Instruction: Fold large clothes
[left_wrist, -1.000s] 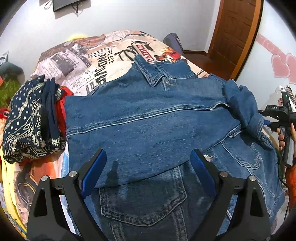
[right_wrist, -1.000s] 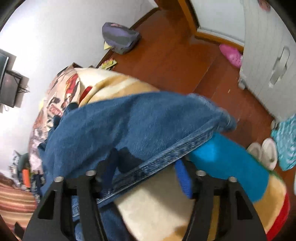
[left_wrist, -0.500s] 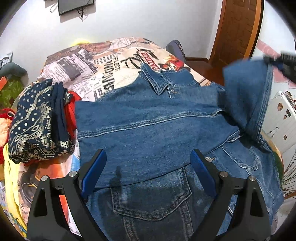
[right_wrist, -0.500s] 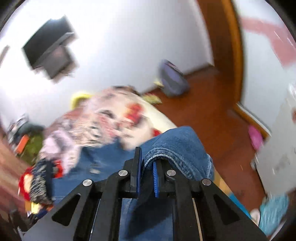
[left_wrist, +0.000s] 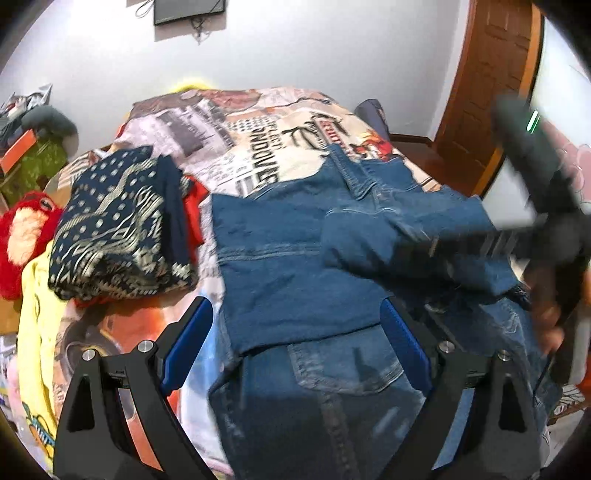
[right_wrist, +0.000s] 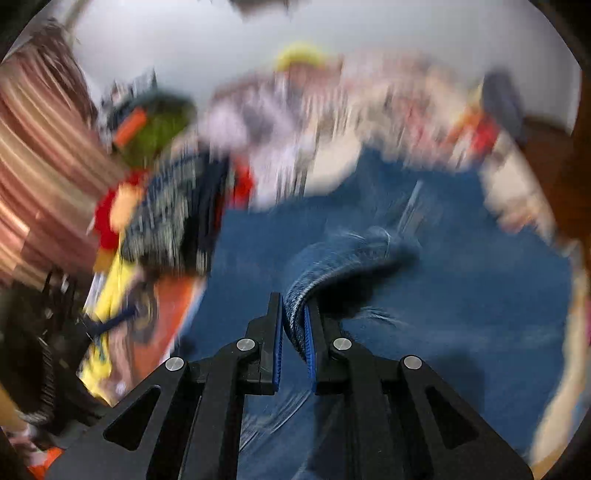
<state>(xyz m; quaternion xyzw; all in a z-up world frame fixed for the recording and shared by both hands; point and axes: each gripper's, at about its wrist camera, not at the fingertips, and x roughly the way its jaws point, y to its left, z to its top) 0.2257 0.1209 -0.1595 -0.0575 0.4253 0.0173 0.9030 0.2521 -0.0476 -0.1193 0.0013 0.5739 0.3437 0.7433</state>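
Note:
A blue denim jacket (left_wrist: 295, 280) lies spread on the bed, its left sleeve folded across the body. My left gripper (left_wrist: 295, 339) hovers open and empty above the jacket's lower half. My right gripper (right_wrist: 294, 306) is shut on the jacket's right sleeve (right_wrist: 332, 258) and holds it over the jacket's body. In the left wrist view the right gripper (left_wrist: 439, 245) shows blurred at the right, with the sleeve (left_wrist: 388, 236) carried over the jacket's chest. The right wrist view is heavily motion-blurred.
A printed bedspread (left_wrist: 258, 125) covers the bed. A folded navy patterned garment (left_wrist: 118, 229) sits on a pile at the left, over red cloth, with a red plush toy (left_wrist: 26, 236) beside it. A wooden door (left_wrist: 491, 74) stands at the back right.
My right gripper closed on the right sleeve, lifted it and swung it leftward over the jacket's body. My left gripper stayed open and drew back a little.

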